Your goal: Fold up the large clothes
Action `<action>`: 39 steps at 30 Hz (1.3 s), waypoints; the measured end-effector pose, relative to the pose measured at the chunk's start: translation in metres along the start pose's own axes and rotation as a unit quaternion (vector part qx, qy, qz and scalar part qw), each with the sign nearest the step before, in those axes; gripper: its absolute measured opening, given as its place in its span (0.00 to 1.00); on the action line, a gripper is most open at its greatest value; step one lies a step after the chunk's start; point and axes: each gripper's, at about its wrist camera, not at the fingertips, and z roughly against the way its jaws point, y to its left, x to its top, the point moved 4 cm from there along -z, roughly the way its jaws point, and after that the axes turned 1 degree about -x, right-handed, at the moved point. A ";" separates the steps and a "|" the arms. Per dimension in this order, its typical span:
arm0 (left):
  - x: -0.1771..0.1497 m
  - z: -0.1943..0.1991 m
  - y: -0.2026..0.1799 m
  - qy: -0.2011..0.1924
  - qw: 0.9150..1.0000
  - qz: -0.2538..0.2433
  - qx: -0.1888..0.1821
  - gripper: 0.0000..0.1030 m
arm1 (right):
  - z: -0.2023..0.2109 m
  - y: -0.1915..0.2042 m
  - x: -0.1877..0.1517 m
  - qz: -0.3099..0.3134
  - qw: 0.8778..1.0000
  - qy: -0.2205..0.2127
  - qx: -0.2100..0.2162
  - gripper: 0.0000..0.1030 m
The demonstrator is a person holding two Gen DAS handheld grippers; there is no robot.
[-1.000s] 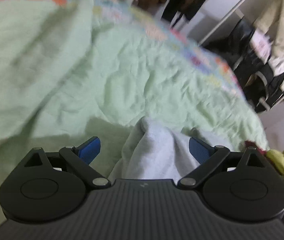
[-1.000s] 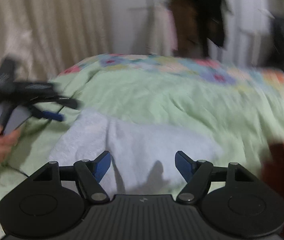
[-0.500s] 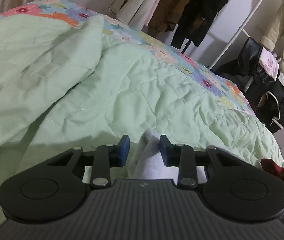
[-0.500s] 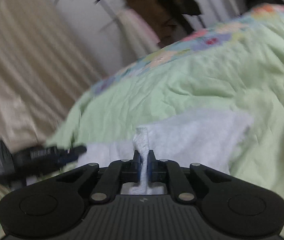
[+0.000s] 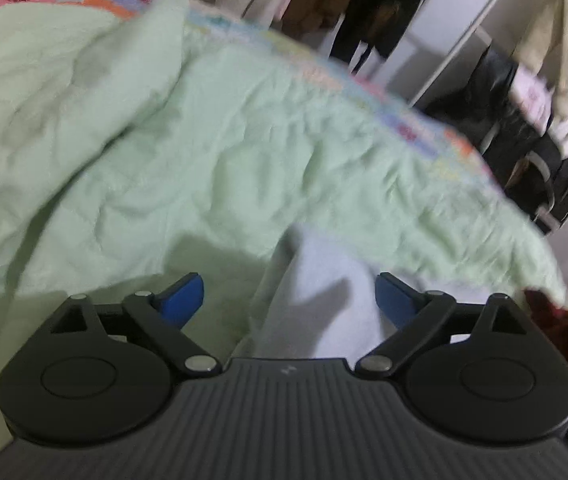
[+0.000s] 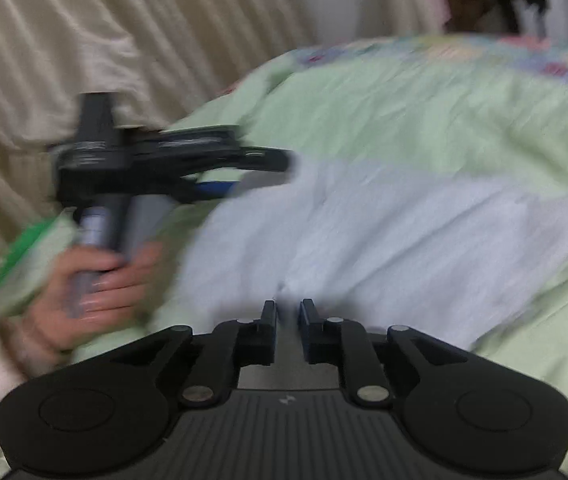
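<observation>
Right gripper pinching the pale cloth, left gripper spread wide above it.

You are nipping a small ridge of the pale blue-white fleecy garment (image 6: 384,236) with the right gripper (image 6: 289,312), its blades nearly together at lower centre of the right view, likely to lift an edge for a fold. The garment is lying spread on the mint-green quilted bedspread (image 5: 244,152). You are holding the left gripper (image 5: 289,294) with its blue pads well apart, straddling a raised hump of the same cloth and gripping nothing. A dark red and yellow heap of clothes (image 5: 556,320) is sitting at the right edge, and coats on a white rail (image 5: 464,36) are hanging at upper right. Motion blur is hiding whether the folds are neat.
</observation>
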 end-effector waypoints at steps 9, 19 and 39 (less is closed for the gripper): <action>-0.005 0.004 -0.026 -0.017 0.997 -0.072 0.023 0.51 | 0.048 -0.013 0.019 -0.073 0.987 -0.095 -0.105 0.78; 0.000 -0.001 -0.025 -0.007 0.996 -0.077 0.032 0.52 | -0.011 -0.077 0.039 -0.208 0.957 -0.109 -0.170 0.86; 0.014 0.010 0.025 -0.006 0.998 0.004 0.064 0.61 | 0.031 -0.069 0.033 -0.153 0.933 -0.189 -0.265 0.82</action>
